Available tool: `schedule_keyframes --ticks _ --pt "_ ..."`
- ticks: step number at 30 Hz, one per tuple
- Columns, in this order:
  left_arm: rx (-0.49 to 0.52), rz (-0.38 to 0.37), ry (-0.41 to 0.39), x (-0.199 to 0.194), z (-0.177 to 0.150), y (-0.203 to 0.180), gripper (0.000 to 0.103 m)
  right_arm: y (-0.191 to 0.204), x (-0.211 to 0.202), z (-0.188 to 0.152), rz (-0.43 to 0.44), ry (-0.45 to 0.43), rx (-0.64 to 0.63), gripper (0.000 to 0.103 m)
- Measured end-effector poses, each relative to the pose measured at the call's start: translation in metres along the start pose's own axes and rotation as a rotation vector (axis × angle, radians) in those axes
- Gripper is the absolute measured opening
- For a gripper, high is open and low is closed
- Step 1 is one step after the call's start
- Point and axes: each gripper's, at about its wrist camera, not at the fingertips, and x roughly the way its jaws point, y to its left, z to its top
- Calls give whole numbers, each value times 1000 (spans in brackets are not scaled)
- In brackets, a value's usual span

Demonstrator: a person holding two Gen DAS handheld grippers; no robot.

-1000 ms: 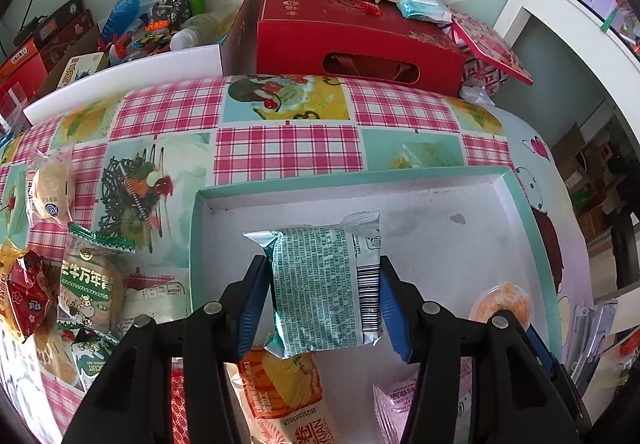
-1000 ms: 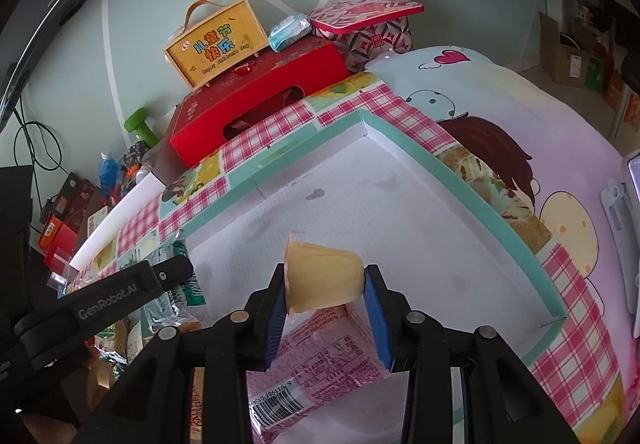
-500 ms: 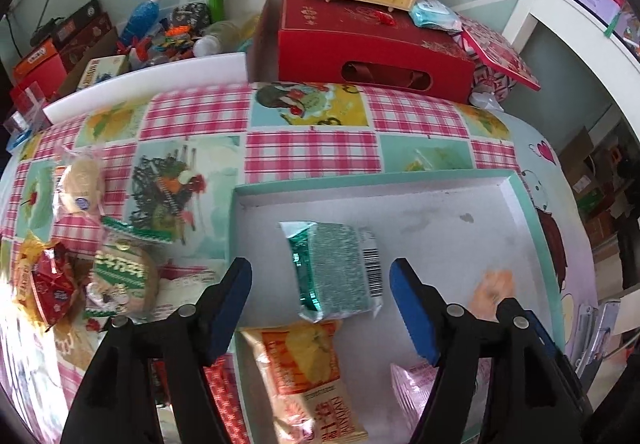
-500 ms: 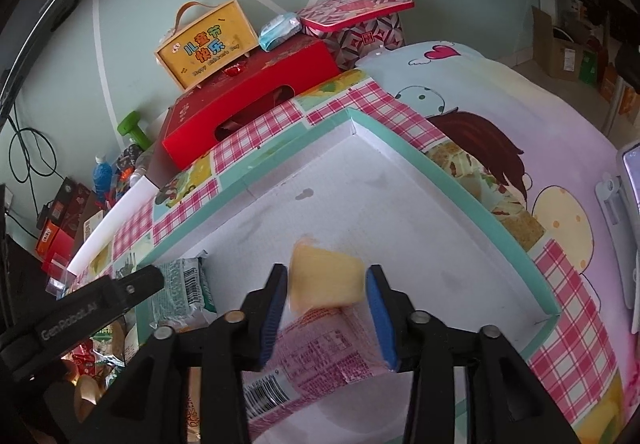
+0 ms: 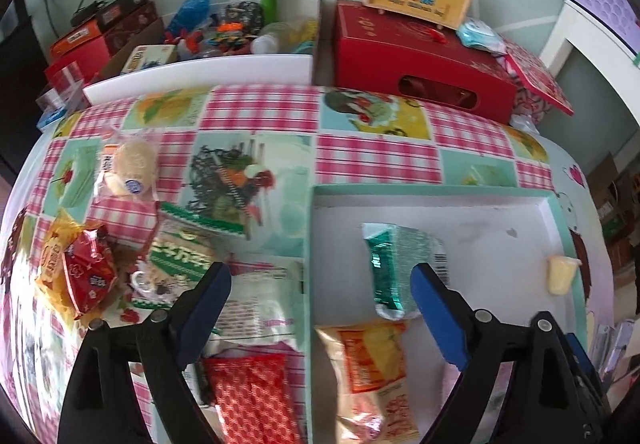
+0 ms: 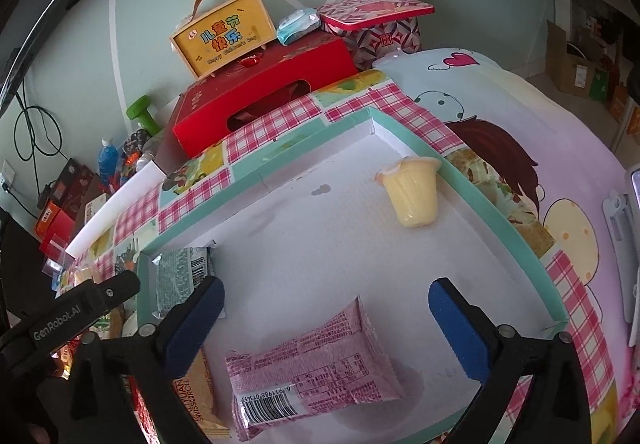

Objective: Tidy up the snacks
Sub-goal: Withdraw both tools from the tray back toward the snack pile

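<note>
The left tongs (image 5: 320, 280) have just been opening and grip nothing; the green packet (image 5: 400, 268) lies in the tray (image 5: 432, 191). The right tongs (image 6: 326, 298), likewise just spread, are empty; the jelly cup (image 6: 412, 189) lies by the tray's far right corner.

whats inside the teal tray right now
Four snacks lie in the teal tray: a yellow jelly cup on its side by the far wall, a green packet, a pink packet, and an orange packet, partly covered.
</note>
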Motion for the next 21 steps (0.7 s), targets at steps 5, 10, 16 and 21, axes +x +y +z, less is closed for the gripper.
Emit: schedule_keyframes --ticks 5,10,16,21 --pt "-14 21 -24 0 -1 13 92 5 -1 -1 -24 -17 -40 103" --pt "-44 30 -16 -2 -2 27 91 7 -6 0 15 -37 -43 103" --pt "-60 60 -10 -13 -5 47 91 16 -10 -1 -2 -48 -68 103" --pt "-65 67 -31 -30 -8 64 91 21 -12 -3 10 -40 -81 103"
